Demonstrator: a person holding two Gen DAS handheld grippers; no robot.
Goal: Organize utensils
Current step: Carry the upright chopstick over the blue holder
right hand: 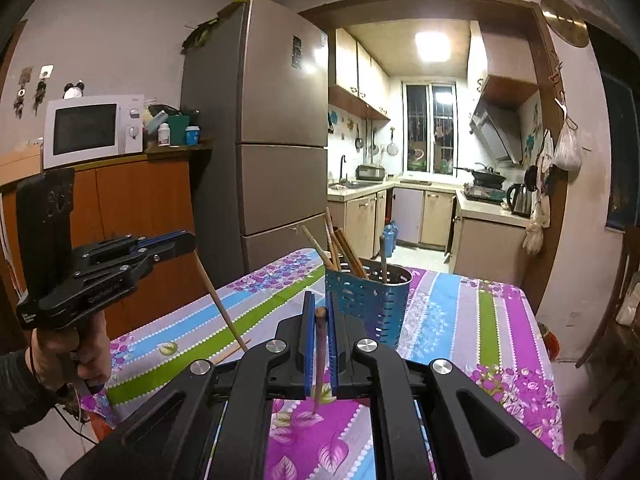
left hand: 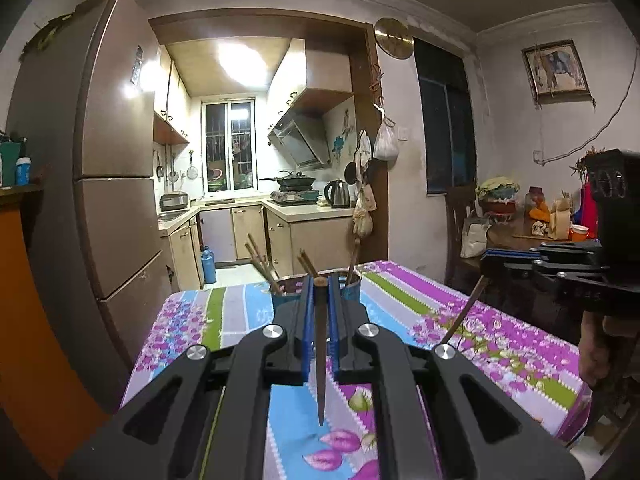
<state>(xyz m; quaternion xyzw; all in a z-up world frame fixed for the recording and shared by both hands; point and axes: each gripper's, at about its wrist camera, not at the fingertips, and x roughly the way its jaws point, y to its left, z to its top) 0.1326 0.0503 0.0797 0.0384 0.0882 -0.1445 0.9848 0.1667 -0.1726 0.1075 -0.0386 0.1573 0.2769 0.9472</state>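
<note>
My left gripper (left hand: 320, 280) is shut on a dark brown chopstick (left hand: 321, 360) that hangs point down between its blue pads, above the flowered tablecloth (left hand: 400, 300). Just beyond it stands the blue perforated utensil holder (left hand: 280, 300), mostly hidden, with several chopsticks sticking out. My right gripper (right hand: 320, 300) is shut on another dark chopstick (right hand: 320, 360), close in front of the holder (right hand: 368, 304). Each gripper also shows in the other's view: the right one (left hand: 486, 258) with its chopstick (left hand: 464, 312), the left one (right hand: 192, 240) with its chopstick (right hand: 220, 300), held by a hand (right hand: 76, 352).
A light chopstick (right hand: 232, 354) lies on the cloth at the left. A tall fridge (right hand: 256, 120) stands behind the table beside the kitchen doorway. A microwave (right hand: 92, 130) sits on an orange cabinet. A wooden chair (left hand: 460, 220) and a cluttered side table (left hand: 532, 224) are at the right.
</note>
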